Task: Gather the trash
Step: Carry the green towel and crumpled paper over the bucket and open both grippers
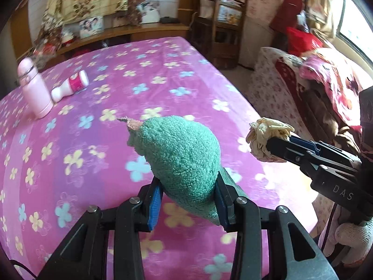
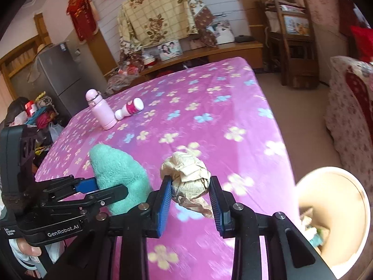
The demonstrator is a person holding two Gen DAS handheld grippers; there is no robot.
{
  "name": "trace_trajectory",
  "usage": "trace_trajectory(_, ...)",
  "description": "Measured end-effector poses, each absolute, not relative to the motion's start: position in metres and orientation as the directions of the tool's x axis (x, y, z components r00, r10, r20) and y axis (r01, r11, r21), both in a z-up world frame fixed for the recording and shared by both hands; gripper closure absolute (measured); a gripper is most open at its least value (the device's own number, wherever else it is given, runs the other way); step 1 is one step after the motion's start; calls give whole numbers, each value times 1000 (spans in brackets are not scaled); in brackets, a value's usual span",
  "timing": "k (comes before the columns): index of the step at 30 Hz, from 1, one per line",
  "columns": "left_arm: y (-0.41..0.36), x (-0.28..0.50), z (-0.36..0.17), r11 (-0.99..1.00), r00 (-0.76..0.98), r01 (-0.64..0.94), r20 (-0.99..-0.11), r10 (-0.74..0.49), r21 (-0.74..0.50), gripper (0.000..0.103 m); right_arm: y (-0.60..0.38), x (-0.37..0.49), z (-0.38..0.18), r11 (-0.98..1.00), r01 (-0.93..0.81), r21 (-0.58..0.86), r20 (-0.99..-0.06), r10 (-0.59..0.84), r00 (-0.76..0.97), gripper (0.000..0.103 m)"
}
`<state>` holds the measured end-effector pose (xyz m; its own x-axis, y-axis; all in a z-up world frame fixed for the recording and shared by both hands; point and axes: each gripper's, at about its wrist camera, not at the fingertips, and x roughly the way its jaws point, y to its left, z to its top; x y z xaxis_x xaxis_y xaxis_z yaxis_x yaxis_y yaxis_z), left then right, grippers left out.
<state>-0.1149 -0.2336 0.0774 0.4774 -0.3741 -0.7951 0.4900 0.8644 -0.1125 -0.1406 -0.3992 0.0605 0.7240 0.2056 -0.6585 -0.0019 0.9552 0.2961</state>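
My left gripper (image 1: 187, 200) is shut on a fluffy green cloth (image 1: 184, 156), which it holds above the pink flowered bed cover (image 1: 93, 163); the same cloth (image 2: 121, 175) and the left gripper (image 2: 102, 187) show at the left of the right wrist view. My right gripper (image 2: 190, 196) is shut on a crumpled beige paper wad (image 2: 186, 175). In the left wrist view that paper wad (image 1: 268, 137) sits at the tip of the right gripper (image 1: 270, 143), to the right of the cloth. A cream waste bin (image 2: 335, 200) with some rubbish inside stands on the floor at lower right.
A pink flask (image 1: 35, 88) stands on the bed, with a white and pink bottle (image 1: 70, 85) lying beside it. A flowered sofa (image 2: 349, 107) lies to the right across a strip of floor. A wooden shelf (image 1: 219, 23) and a low bench stand beyond the bed.
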Motion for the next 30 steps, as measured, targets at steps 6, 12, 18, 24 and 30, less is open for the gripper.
trace_trajectory(6,-262,-129,78,840,468,532,-790,-396,-105,61,-427,-165,59,949,59,308,-660,169,732,69)
trace_trajectory(12,-287,-136,75,820,452,563,-794,-408,-101,61,-452,-182,55,947,122,297,-673,117,730,69)
trace_trajectory(18,-317,-143,71,790,430,604,-794,-430,-101,61,-481,-198,52,940,209,270,-691,38,722,69)
trace_trajectory(24,-353,-151,67,755,402,648,-796,-452,-101,61,-515,-215,42,917,310,253,-715,-38,698,69)
trace_trajectory(30,-387,-156,62,716,367,688,-794,-485,-119,61,-543,-229,31,891,398,218,-740,-115,663,68)
